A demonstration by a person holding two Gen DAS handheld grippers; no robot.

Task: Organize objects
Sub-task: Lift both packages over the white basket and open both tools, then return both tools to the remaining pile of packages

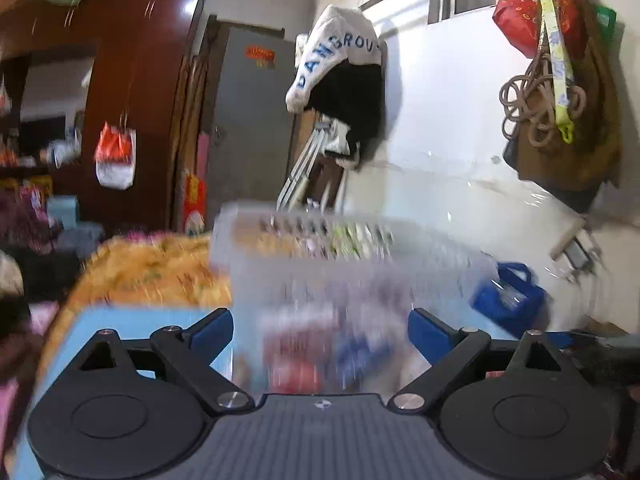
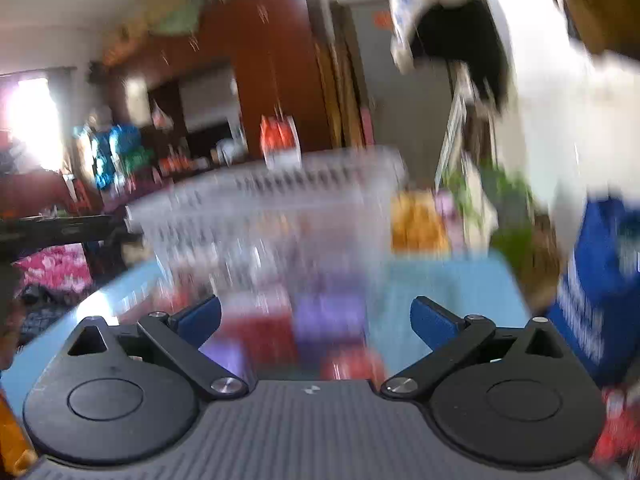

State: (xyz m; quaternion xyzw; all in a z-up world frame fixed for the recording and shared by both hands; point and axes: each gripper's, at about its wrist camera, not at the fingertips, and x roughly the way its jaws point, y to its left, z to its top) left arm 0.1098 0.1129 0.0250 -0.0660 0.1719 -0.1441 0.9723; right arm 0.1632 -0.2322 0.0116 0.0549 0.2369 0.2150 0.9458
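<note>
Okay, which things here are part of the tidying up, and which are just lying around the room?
Part of the job:
clear basket on the blue table
red and purple packets in it
left claw, open
right claw, open

Just lying about:
white jacket on the wall
blue bag
coiled rope
wardrobe

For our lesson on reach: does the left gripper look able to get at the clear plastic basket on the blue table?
Probably yes. The left gripper is open, and the clear basket stands straight ahead with nothing between them, though blur hides how close it is.
</note>
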